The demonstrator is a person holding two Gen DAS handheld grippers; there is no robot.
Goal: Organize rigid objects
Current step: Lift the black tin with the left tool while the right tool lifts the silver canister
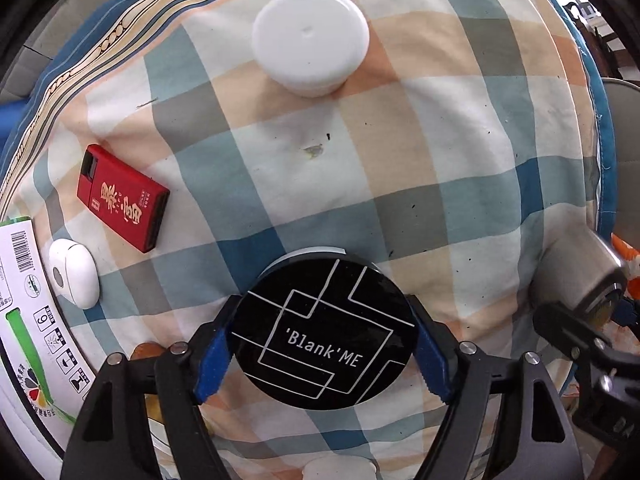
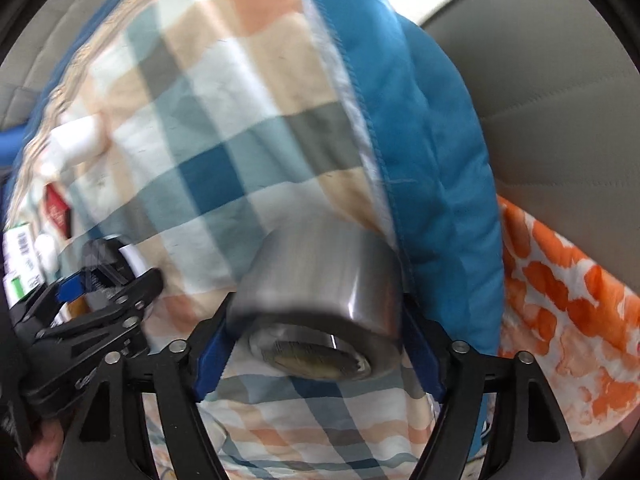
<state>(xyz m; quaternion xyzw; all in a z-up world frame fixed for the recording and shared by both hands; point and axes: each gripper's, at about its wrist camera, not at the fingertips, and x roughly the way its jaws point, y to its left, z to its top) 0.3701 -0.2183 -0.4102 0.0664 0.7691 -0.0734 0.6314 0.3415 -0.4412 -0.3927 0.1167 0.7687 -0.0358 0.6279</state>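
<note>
My left gripper is shut on a round black compact marked 'Blank'ME, held just above the checked quilt. My right gripper is shut on a grey tape roll, held on its side; the view is blurred. The roll and right gripper also show at the right edge of the left wrist view. A white round jar sits far ahead. A red box and a white earbud case lie at the left.
A white and green carton lies at the far left. The quilt's blue edge drops off at the right, beside an orange-patterned cloth and a grey seat.
</note>
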